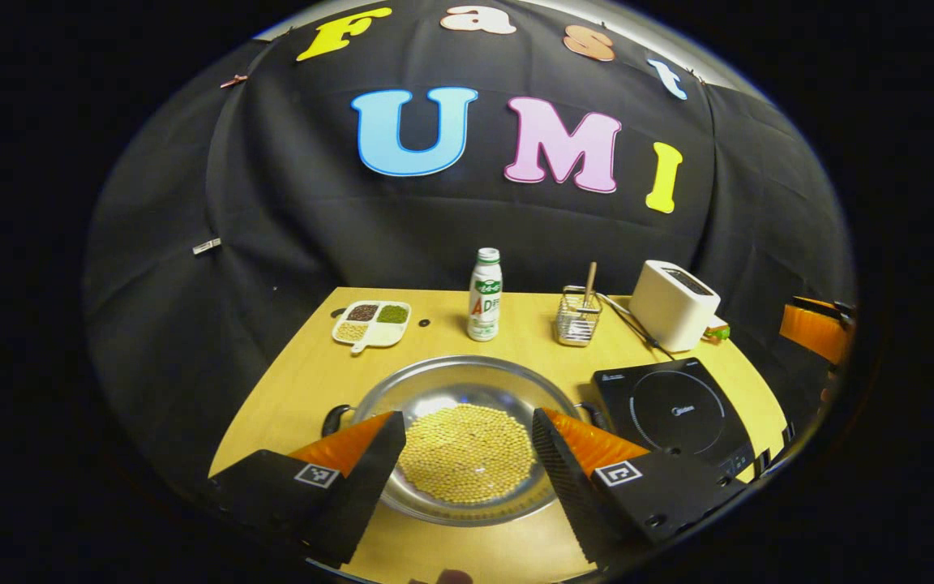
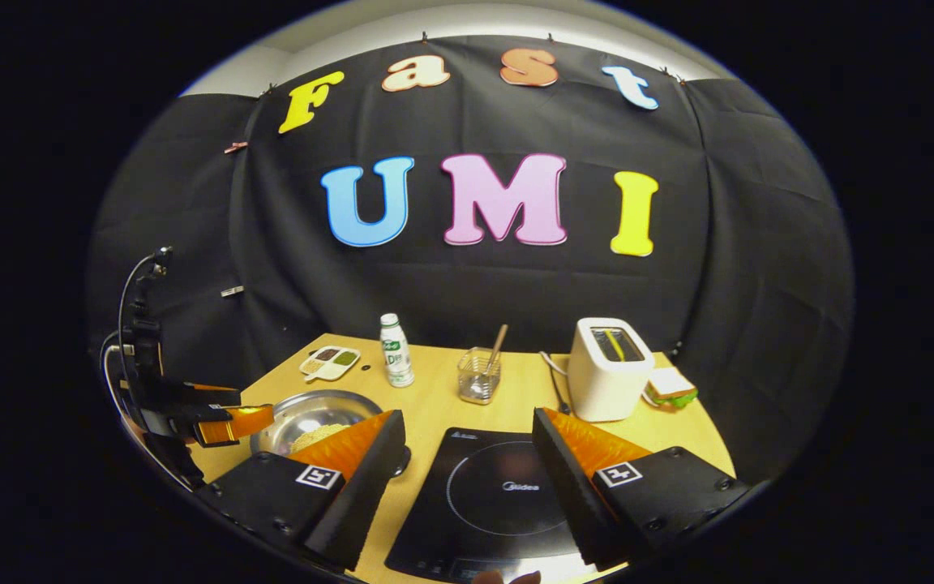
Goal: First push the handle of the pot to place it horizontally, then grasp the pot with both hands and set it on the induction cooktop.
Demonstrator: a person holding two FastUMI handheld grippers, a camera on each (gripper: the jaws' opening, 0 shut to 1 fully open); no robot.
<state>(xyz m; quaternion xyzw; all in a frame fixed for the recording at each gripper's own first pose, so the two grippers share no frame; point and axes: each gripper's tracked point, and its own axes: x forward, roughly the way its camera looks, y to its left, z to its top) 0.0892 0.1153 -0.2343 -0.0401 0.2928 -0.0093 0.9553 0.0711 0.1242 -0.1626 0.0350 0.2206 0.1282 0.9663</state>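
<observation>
A wide steel pot point(image 1: 467, 381) holding yellow beans point(image 1: 467, 458) sits on the wooden table point(image 1: 297, 381). Its small black handles point left point(image 1: 336, 418) and right point(image 1: 593, 412). My left gripper point(image 1: 468, 416) hovers open above the pot's near half, one finger over each side. The black induction cooktop point(image 1: 674, 414) lies just right of the pot. In the right gripper view my right gripper point(image 2: 467, 418) stands open above the cooktop point(image 2: 499, 495) with nothing between its fingers. The pot point(image 2: 313, 414) is at its left, with the left gripper point(image 2: 248, 422) at the pot's rim.
Along the table's back stand a divided dish of beans point(image 1: 371, 323), a white bottle point(image 1: 485, 296), a wire basket with a stick point(image 1: 579, 316) and a white toaster point(image 1: 672, 304). A sandwich point(image 2: 670, 388) lies right of the toaster point(image 2: 609, 365). The right gripper's edge point(image 1: 816, 328) shows at far right.
</observation>
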